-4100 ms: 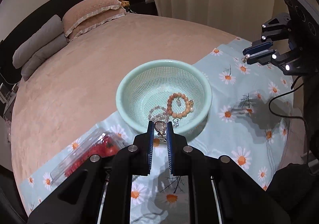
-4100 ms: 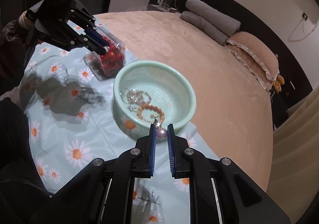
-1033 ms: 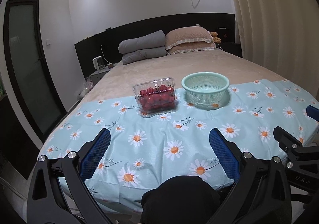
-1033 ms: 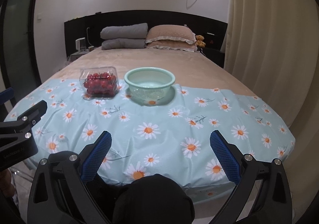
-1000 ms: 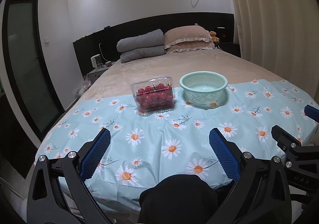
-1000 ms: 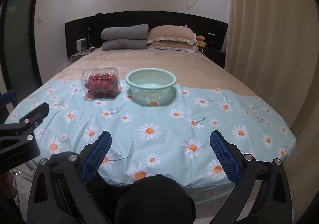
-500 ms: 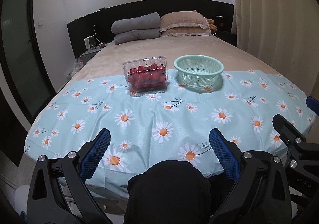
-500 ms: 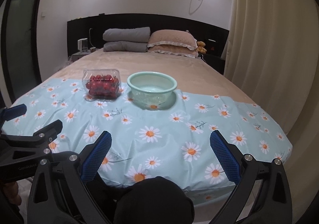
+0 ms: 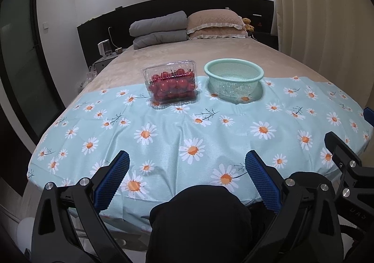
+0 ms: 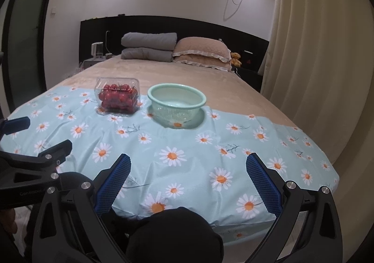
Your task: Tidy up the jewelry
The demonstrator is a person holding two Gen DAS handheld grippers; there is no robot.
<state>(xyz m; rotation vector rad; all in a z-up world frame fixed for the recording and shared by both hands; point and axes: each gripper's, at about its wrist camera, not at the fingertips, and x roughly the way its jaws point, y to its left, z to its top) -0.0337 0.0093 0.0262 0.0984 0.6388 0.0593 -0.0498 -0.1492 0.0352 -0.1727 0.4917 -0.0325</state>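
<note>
A mint-green mesh basket (image 9: 234, 75) (image 10: 177, 103) stands on the daisy-print cloth (image 9: 177, 136) (image 10: 187, 153) near its far edge. What lies inside it is hidden by its wall. My left gripper (image 9: 187, 176) is open and empty, held back over the near edge of the bed. My right gripper (image 10: 187, 181) is open and empty, also far back from the basket. Each gripper shows at the edge of the other's view, the right in the left wrist view (image 9: 346, 164), the left in the right wrist view (image 10: 35, 160).
A clear box of red cherry tomatoes (image 9: 171, 84) (image 10: 116, 96) stands just left of the basket. Grey bedding (image 9: 159, 31) and beige pillows (image 9: 215, 25) lie at the headboard. A curtain (image 10: 315, 52) hangs on the right. A dark knee (image 9: 198, 216) is below the grippers.
Both grippers let go of the jewelry over the basket, opened wide and drew far back to the bed's near edge. In the last second the views shifted only slightly.
</note>
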